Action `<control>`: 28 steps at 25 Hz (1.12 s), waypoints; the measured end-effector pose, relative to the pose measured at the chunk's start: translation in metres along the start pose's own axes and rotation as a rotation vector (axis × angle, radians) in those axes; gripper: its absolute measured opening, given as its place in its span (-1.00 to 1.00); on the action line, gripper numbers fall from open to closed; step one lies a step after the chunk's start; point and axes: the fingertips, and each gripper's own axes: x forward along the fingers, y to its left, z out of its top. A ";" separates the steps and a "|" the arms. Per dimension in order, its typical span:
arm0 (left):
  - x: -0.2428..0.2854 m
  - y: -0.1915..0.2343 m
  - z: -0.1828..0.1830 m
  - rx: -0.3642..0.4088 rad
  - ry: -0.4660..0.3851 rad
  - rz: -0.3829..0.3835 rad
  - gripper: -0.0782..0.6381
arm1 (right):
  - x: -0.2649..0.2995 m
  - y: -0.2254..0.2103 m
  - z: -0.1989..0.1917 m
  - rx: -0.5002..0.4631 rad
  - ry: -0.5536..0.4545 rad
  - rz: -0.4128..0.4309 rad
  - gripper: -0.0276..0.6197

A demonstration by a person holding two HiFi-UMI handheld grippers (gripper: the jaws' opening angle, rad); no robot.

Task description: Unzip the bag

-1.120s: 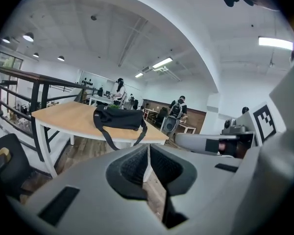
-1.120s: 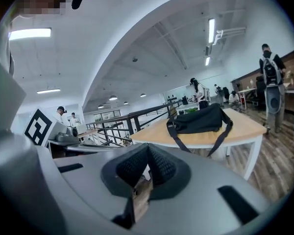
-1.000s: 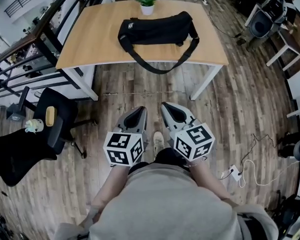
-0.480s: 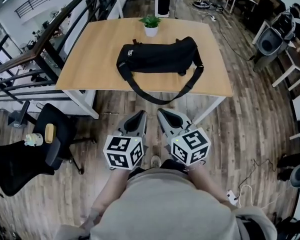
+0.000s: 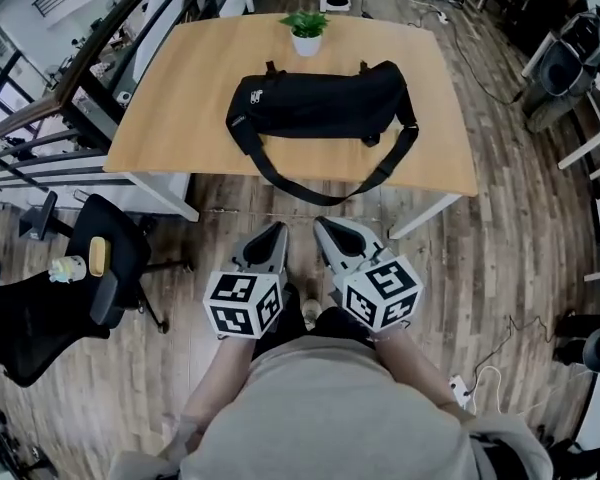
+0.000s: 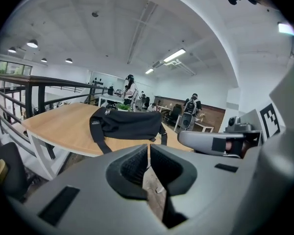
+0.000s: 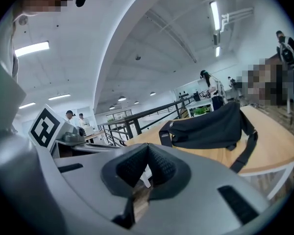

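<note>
A black duffel bag (image 5: 315, 105) lies across the wooden table (image 5: 170, 118), its shoulder strap (image 5: 320, 190) hanging over the near edge. The bag also shows in the left gripper view (image 6: 127, 125) and in the right gripper view (image 7: 210, 126). My left gripper (image 5: 278, 230) and right gripper (image 5: 322, 226) are held side by side over the floor, short of the table and well away from the bag. Both are shut with nothing between the jaws.
A small potted plant (image 5: 306, 30) stands at the table's far edge behind the bag. A black office chair (image 5: 105, 268) sits on the floor at left, a railing (image 5: 50, 98) runs behind it. More desks and chairs (image 5: 570, 58) stand at right. Cables (image 5: 500, 338) lie on the floor.
The table and bag have come closer and lower in the head view as the person walks toward them. Both grippers keep the same pose, shut.
</note>
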 end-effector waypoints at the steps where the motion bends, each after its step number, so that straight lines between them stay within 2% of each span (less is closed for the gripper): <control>1: 0.003 0.003 0.001 -0.007 0.003 0.009 -0.70 | 0.001 -0.003 0.000 0.006 0.006 0.000 -0.90; 10: 0.048 0.014 0.010 -0.004 0.034 -0.039 -0.70 | 0.027 -0.040 0.009 0.032 0.005 -0.050 -0.90; 16: 0.088 0.037 0.026 -0.010 0.039 -0.071 -0.70 | 0.063 -0.068 0.018 0.033 0.013 -0.088 -0.90; 22: 0.127 0.080 0.051 -0.020 0.060 -0.092 -0.70 | 0.129 -0.087 0.035 0.010 0.043 -0.087 -0.90; 28: 0.164 0.133 0.089 -0.017 0.040 -0.096 -0.70 | 0.191 -0.102 0.061 -0.003 0.036 -0.102 -0.90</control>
